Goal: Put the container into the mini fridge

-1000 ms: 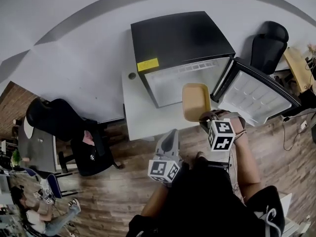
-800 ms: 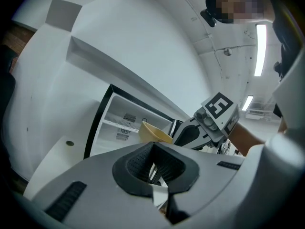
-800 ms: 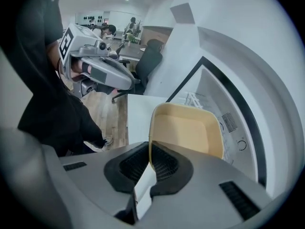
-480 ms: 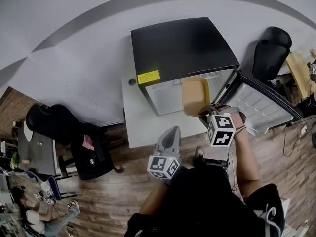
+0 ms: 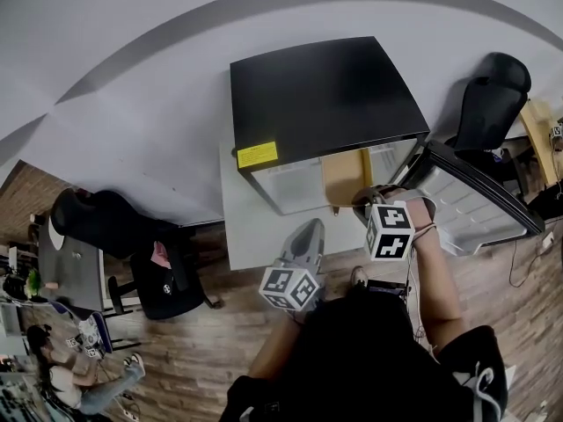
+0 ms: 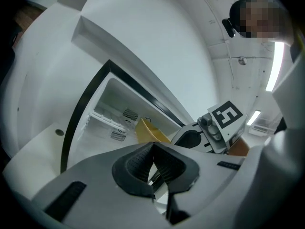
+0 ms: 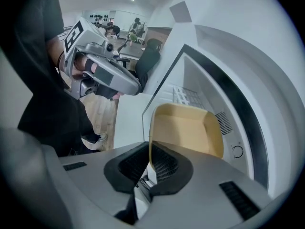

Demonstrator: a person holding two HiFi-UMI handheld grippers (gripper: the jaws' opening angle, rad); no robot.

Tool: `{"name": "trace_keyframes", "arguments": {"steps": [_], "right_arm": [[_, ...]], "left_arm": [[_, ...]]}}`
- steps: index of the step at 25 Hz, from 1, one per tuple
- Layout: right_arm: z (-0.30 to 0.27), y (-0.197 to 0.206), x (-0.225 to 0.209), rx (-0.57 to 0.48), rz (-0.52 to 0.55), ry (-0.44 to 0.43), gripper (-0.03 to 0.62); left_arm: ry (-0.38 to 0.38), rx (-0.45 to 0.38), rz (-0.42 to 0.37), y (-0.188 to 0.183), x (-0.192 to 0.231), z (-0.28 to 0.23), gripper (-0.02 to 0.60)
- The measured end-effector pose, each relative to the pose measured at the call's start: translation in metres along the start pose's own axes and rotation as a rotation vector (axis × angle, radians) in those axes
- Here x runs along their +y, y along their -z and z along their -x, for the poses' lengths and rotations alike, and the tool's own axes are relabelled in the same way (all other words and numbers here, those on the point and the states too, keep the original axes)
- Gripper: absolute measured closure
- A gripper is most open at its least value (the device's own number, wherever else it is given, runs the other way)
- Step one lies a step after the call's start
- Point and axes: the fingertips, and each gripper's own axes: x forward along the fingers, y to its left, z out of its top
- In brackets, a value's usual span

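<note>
Head view looks steeply down; gripper views sit nearer (all show the mini fridge (image 5: 321,86)).

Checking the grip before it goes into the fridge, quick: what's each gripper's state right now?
Left gripper: closed, nothing in it.
Right gripper: closed on the rim of the yellow container.

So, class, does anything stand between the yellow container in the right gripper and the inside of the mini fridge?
Nothing visible does. The door is swung wide, and the container, held at its rim by the right gripper, sits at the open front of the mini fridge. The left gripper, shut, is off to one side.
</note>
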Motion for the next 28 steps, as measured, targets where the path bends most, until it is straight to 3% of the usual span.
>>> {"name": "trace_keyframes", "arguments": {"steps": [2,4,5,12,16,22,25,28], "right_arm": [[-0.002,0.001,-0.003,-0.002,0.006,-0.006,0.565],[-0.004,0.003,-0.006,-0.003,0.012,-0.012,0.565],[-0.005,0.004,-0.007,-0.003,0.014,-0.014,0.565],[-0.008,0.009,-0.015,0.000,0.032,-0.020,0.565],[-0.008,0.009,-0.019,0.000,0.041,-0.023,0.565],[-0.010,0.012,-0.020,0.003,0.062,-0.029,0.565],[-0.011,0.012,-0.021,0.003,0.069,-0.031,0.565],[-0.011,0.012,-0.021,0.003,0.076,-0.030,0.565]], "left_arm": [[0.013,-0.001,0.056,0.000,0.002,-0.009,0.547],[0.033,0.005,0.115,0.001,0.003,-0.020,0.409],[0.041,0.011,0.141,0.003,0.004,-0.026,0.372],[0.084,0.018,0.362,0.010,0.012,-0.063,0.262],[0.107,-0.005,0.532,0.013,0.016,-0.074,0.255],[0.151,-0.007,0.647,0.016,0.012,-0.084,0.258],[0.156,-0.008,0.673,0.017,0.012,-0.087,0.285],[0.114,0.025,0.646,0.021,0.016,-0.086,0.331]]}}
